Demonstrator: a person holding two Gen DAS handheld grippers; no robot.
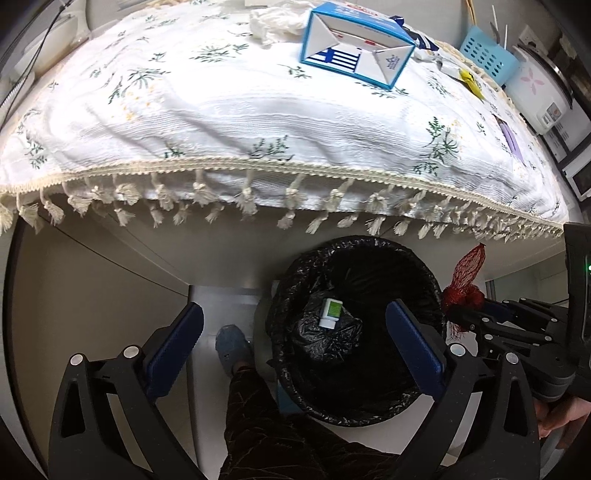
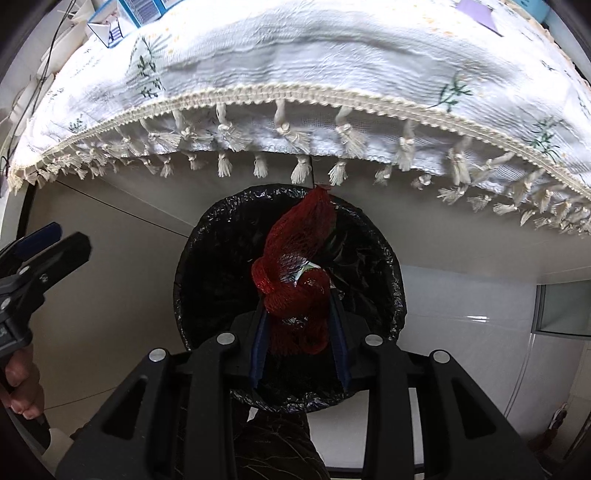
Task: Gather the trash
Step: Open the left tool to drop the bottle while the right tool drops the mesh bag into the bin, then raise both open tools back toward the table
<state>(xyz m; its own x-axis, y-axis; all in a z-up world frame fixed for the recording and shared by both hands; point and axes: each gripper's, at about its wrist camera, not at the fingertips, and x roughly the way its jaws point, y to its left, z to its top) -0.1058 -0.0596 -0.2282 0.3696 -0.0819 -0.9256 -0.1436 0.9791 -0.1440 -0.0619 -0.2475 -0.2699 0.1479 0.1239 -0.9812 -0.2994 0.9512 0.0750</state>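
Bulging between right tongs [image 2: 300, 332]: red net [image 2: 295, 273], above bin [image 2: 207, 266].

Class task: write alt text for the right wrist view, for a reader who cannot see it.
The right gripper holds a bunched red mesh net bag above a round bin lined with black plastic. A white floral tablecloth with a tasselled fringe overhangs behind.

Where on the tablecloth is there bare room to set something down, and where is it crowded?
Free: the wide stretch of tablecloth between the fringe and the blue carton, running to the left edge. Crowded: the far right, where tissue, carton, scraps and a basket cluster.
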